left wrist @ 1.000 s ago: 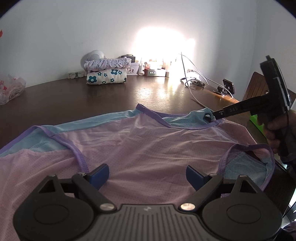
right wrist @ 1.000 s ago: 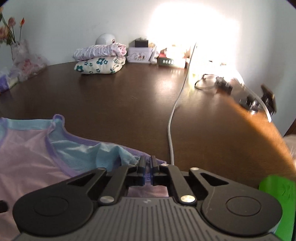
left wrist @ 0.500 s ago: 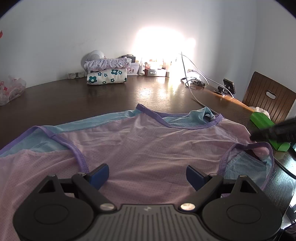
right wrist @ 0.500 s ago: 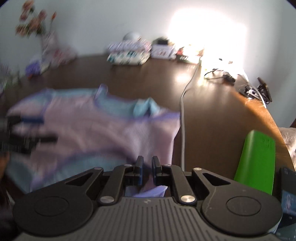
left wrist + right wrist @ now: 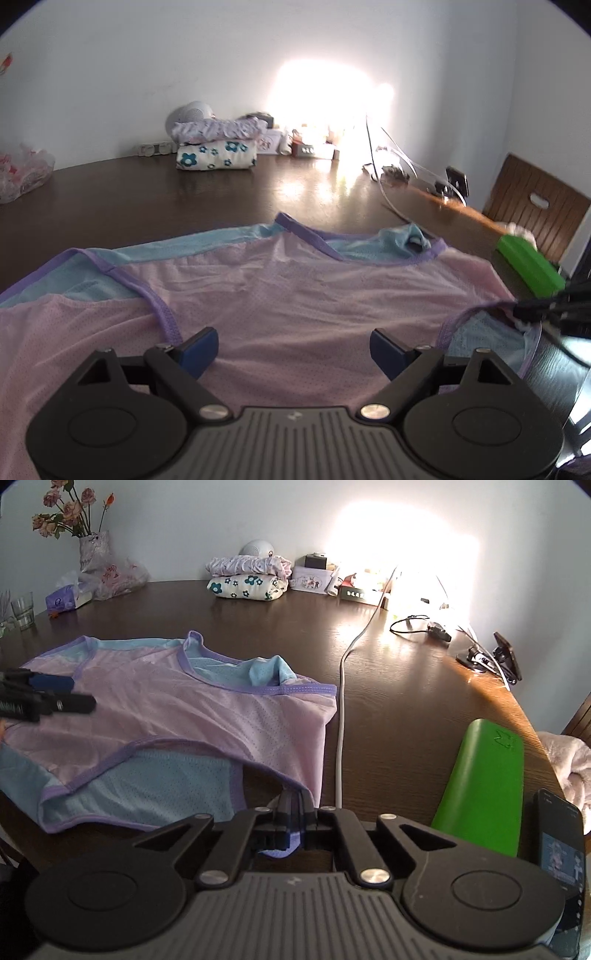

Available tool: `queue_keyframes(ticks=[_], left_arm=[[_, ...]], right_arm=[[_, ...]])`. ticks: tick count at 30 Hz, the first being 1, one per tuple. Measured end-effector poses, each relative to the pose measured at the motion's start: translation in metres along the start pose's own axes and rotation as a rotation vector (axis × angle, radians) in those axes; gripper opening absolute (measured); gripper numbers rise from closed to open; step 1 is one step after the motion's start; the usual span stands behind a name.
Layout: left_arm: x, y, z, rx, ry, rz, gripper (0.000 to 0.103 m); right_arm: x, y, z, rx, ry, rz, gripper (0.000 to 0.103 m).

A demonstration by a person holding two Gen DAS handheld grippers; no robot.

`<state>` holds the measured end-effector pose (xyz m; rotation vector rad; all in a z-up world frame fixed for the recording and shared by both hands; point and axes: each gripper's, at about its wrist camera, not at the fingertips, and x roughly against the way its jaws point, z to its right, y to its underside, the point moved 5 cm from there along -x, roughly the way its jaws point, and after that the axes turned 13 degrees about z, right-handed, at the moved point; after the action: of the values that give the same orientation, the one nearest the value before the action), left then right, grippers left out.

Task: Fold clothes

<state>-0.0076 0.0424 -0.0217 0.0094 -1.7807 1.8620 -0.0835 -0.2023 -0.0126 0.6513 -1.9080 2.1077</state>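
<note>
A pink mesh top (image 5: 295,295) with light-blue lining and purple trim lies spread on the dark wooden table (image 5: 184,199). My left gripper (image 5: 291,343) hovers open just above its middle, blue pads wide apart with nothing between them. My right gripper (image 5: 293,801) is shut on the purple-trimmed edge of the top (image 5: 177,709) at its near right armhole; a bit of purple fabric shows under the fingers. In the left wrist view the right gripper (image 5: 532,310) enters from the right edge at that armhole. The left gripper (image 5: 70,693) shows at the left edge of the right wrist view.
A stack of folded clothes (image 5: 247,578) sits at the table's far side by small boxes. A white cable (image 5: 341,701) runs beside the top's right edge. A green case (image 5: 484,782) and a phone (image 5: 561,849) lie near right. A vase (image 5: 92,550), a glass (image 5: 23,609) and a chair (image 5: 535,206) stand around.
My right gripper left the neckline and moved right and nearer, to the right armhole edge, where it now grips. The left gripper stayed in place, open.
</note>
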Motion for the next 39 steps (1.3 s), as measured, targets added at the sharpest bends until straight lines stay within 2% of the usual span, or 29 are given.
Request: queue_keyframes(ticks=[3,4,5,6,8,10,12,14,18,20,22,26,28,29,30,31,32,34,39], left_arm=[[0.035,-0.015,-0.009,0.004,0.01,0.062,0.087],[0.052,-0.019,-0.011,-0.02,0.038,0.091,0.088],[0.068,-0.02,-0.014,-0.049,0.072,0.104,0.088],[0.084,-0.019,-0.018,-0.078,0.108,0.106,0.088],[0.108,-0.011,-0.029,-0.106,0.151,0.086,0.087],[0.125,0.002,-0.04,-0.096,0.153,0.065,0.083],[0.13,0.014,-0.047,-0.077,0.139,0.045,0.069],[0.133,0.025,-0.051,-0.064,0.131,0.022,0.058],[0.138,0.038,-0.062,-0.065,0.128,-0.003,0.057],[0.143,0.043,-0.071,-0.068,0.126,-0.009,0.057],[0.15,0.047,-0.08,-0.073,0.129,-0.014,0.058],[0.159,0.052,-0.091,-0.082,0.096,-0.039,0.057],[0.163,0.053,-0.095,-0.09,0.085,-0.036,0.046],[0.166,0.054,-0.097,-0.094,0.08,-0.031,0.036],[0.167,0.055,-0.098,-0.1,0.071,-0.028,0.021],[0.167,0.056,-0.099,-0.107,0.065,-0.024,0.013],[0.168,0.057,-0.099,-0.114,0.069,-0.018,0.007],[0.17,0.059,-0.099,-0.127,0.077,-0.005,0.004],[0.171,0.058,-0.108,-0.123,0.074,0.011,0.001]], right_arm=[[0.025,-0.01,-0.012,0.034,-0.096,0.111,0.01],[0.032,-0.011,-0.018,0.046,-0.152,0.142,0.021],[0.037,-0.011,-0.026,0.058,-0.205,0.162,0.036],[0.039,-0.009,-0.035,0.074,-0.252,0.177,0.039],[0.04,-0.005,-0.058,0.116,-0.337,0.187,0.039],[0.039,0.0,-0.08,0.159,-0.427,0.179,0.039],[0.037,0.004,-0.097,0.199,-0.489,0.162,0.039],[0.033,0.009,-0.107,0.223,-0.512,0.136,0.039],[0.028,0.015,-0.113,0.233,-0.526,0.094,0.039],[0.027,0.017,-0.113,0.224,-0.534,0.088,0.033],[0.025,0.016,-0.112,0.221,-0.533,0.08,0.033],[0.02,0.013,-0.116,0.239,-0.541,0.069,0.033],[0.016,0.013,-0.118,0.247,-0.545,0.056,0.029],[0.014,0.014,-0.119,0.251,-0.547,0.05,0.027],[0.012,0.013,-0.12,0.254,-0.543,0.049,0.027],[0.012,0.012,-0.121,0.259,-0.539,0.049,0.026],[0.012,0.011,-0.122,0.267,-0.536,0.048,0.018],[0.013,0.01,-0.124,0.282,-0.545,0.043,0.005],[0.012,-0.001,-0.122,0.272,-0.564,0.063,0.002]])
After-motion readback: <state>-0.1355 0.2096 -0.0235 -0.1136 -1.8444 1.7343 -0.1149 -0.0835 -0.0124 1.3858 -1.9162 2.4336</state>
